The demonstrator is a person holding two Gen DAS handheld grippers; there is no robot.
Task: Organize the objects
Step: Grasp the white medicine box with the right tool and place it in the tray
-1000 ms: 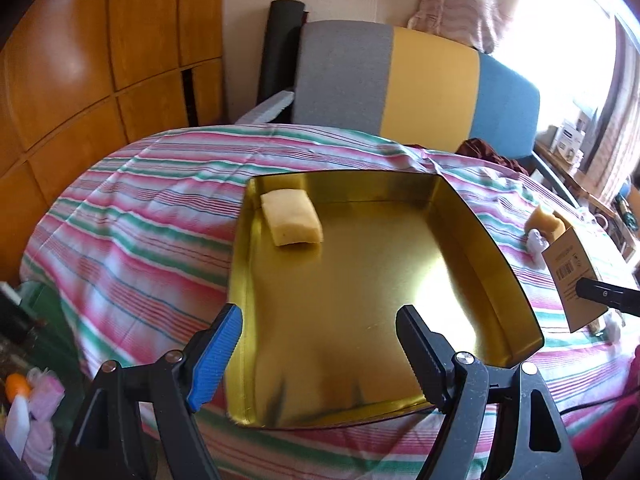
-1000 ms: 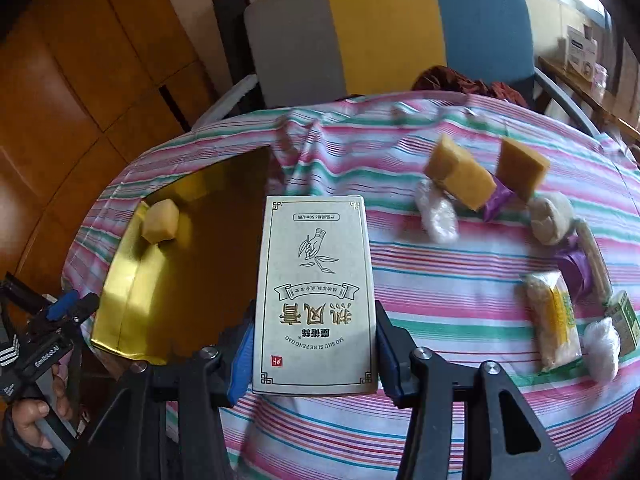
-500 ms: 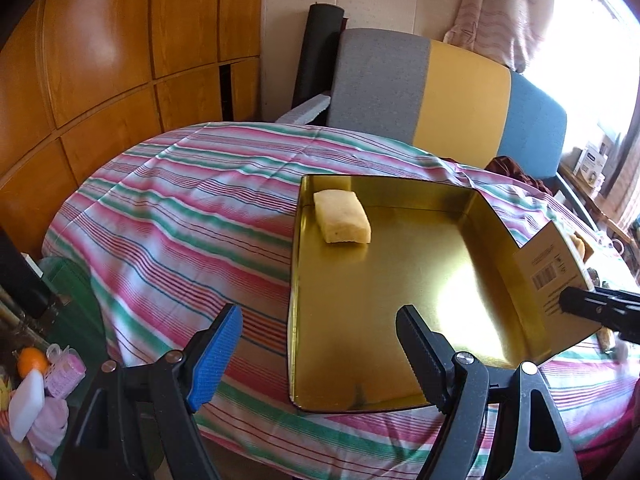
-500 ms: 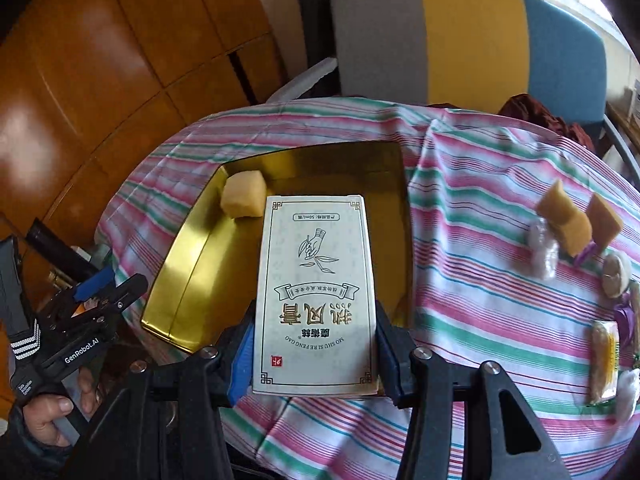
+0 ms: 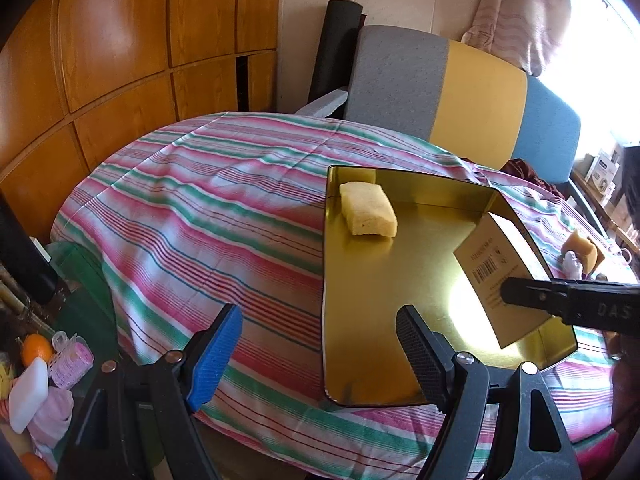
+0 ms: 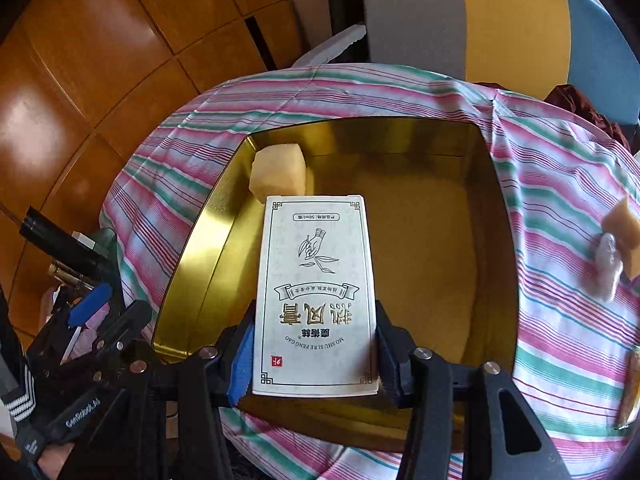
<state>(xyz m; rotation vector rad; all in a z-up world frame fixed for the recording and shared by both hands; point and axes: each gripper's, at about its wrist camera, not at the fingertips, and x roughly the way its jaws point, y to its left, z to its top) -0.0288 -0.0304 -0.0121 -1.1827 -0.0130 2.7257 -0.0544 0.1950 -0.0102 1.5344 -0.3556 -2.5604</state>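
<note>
right gripper: jaws clamped on the white carton, held over the gold tray | left gripper: jaws apart, nothing between them, above the tray's near left corner | yellow sponge: lies in the tray's far left corner; tray sits on the striped cloth

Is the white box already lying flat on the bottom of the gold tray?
No, the right gripper holds the white box above the gold tray.
</note>
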